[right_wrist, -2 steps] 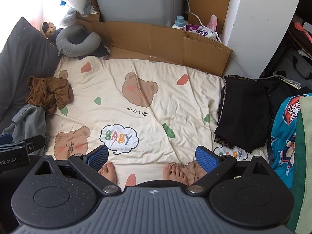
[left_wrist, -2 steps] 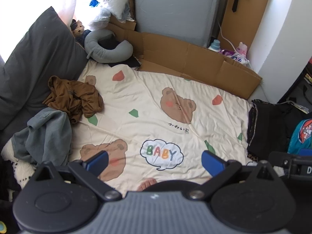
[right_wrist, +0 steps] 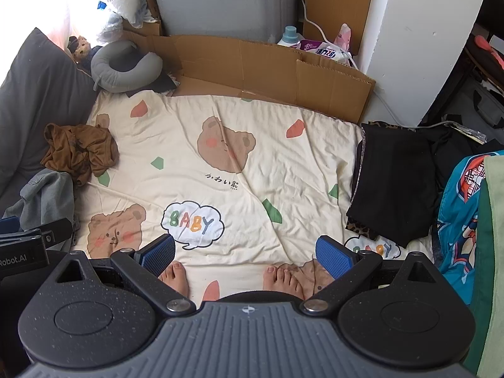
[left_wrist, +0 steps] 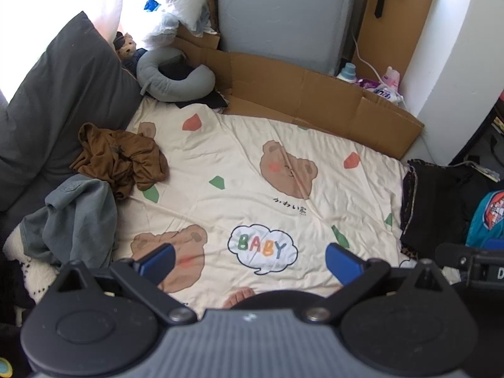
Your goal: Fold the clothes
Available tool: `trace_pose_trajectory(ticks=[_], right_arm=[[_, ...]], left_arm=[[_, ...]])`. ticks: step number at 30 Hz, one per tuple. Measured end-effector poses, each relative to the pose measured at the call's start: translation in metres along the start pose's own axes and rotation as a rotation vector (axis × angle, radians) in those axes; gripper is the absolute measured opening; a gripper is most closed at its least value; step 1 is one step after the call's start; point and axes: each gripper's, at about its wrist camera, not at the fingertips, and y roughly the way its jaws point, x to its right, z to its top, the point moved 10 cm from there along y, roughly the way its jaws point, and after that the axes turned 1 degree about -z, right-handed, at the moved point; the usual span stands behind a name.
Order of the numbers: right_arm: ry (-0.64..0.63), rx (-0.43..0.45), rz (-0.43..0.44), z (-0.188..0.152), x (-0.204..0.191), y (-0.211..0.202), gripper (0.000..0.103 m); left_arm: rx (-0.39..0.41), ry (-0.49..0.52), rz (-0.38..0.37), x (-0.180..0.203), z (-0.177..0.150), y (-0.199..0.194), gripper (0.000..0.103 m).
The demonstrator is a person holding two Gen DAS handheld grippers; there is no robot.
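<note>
A crumpled brown garment (left_wrist: 121,157) (right_wrist: 80,151) lies at the left edge of a cream bear-print blanket (left_wrist: 252,170) (right_wrist: 220,132). A grey-blue garment (left_wrist: 75,217) (right_wrist: 44,198) is heaped just below it. A folded black garment (left_wrist: 438,208) (right_wrist: 393,182) rests on the blanket's right edge. My left gripper (left_wrist: 250,264) hangs open high above the blanket, nothing between its blue pads. My right gripper (right_wrist: 245,256) is likewise open and empty above the blanket's near edge. Both are far from every garment.
A dark grey pillow (left_wrist: 60,116) lines the left side, with a grey neck pillow (left_wrist: 176,78) and a small doll (left_wrist: 126,45) behind. A cardboard sheet (left_wrist: 315,94) borders the far edge. Bright blue printed cloth (right_wrist: 460,208) lies at the right. A person's bare feet (right_wrist: 283,278) stand on the blanket.
</note>
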Motion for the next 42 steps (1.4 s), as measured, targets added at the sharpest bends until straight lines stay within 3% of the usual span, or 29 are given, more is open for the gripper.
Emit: trace_pose_trajectory(ticks=[24, 42], right_arm=[[0.031, -0.005, 0.063, -0.001, 0.005, -0.004, 0.099], [0.034, 0.008, 0.062, -0.001, 0.007, -0.004, 0.099]], left_arm=[[-0.025, 0.029, -0.001, -0.001, -0.005, -0.006, 0.101], [-0.025, 0.004, -0.004, -0.011, -0.004, -0.006, 0.101]])
